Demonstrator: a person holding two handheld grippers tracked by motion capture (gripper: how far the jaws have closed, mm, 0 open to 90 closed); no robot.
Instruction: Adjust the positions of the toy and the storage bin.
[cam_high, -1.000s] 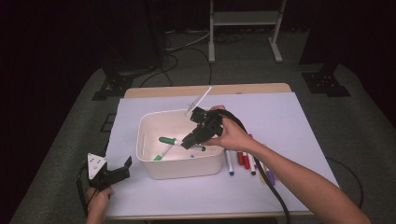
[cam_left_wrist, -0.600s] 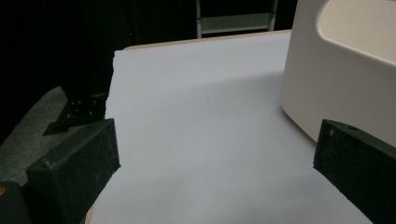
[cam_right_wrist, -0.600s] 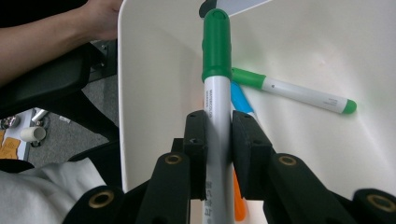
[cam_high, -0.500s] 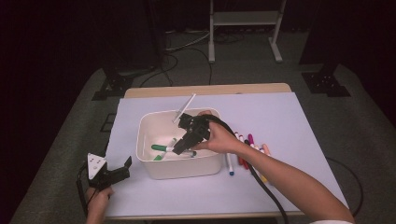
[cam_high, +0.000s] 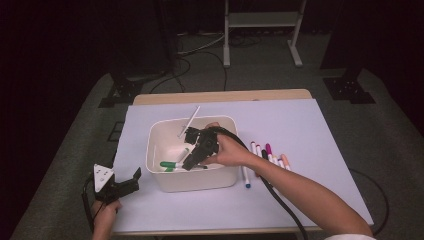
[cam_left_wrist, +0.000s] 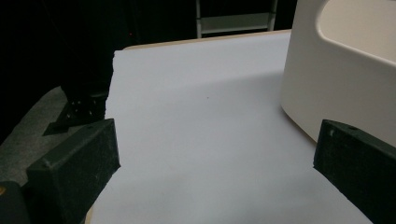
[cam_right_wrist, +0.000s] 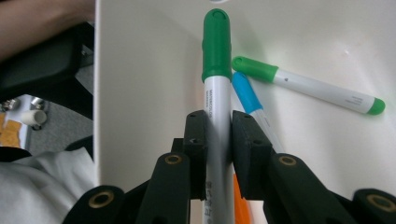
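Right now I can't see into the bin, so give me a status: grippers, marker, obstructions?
Right gripper shut on green-capped marker, inside white bin. Left gripper open, idle beside bin. Blue-capped marker touching underneath.

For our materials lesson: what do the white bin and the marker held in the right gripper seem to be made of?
White bin: probably moulded plastic, matte, judging by its rounded corners and smooth, even walls.
Held marker: likely plastic, with a slightly glossy green cap and a smooth white printed barrel, clamped between the right gripper jaws.

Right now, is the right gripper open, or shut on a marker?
Shut: the right gripper jaws press both sides of the green-capped marker above the white bin.
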